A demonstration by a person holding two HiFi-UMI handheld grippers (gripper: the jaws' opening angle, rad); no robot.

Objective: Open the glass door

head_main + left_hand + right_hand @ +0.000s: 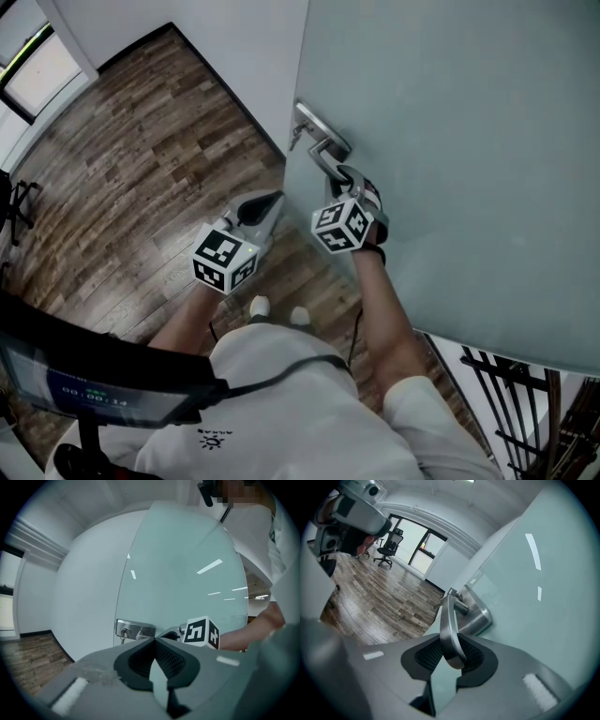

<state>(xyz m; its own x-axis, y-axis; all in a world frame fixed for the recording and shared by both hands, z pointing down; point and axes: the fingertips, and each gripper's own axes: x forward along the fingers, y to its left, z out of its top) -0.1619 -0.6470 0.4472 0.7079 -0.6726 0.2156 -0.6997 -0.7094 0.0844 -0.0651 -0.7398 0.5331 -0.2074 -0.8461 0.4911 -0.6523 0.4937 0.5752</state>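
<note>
Standing on a brown wood-plank floor [141, 169] beside a white wall [234, 47], I face one pale glass door [450, 141] right in front of me; it carries one metal lever handle [446, 620] on one lock plate [136, 630]; of my two grippers, the right gripper [451, 645] is clamped on that handle; the left gripper [154, 640] hangs just beside it, jaws closed on nothing; an office chair [391, 543] stands far off by a window; black railing [525, 403] shows past the door's lower edge.
</note>
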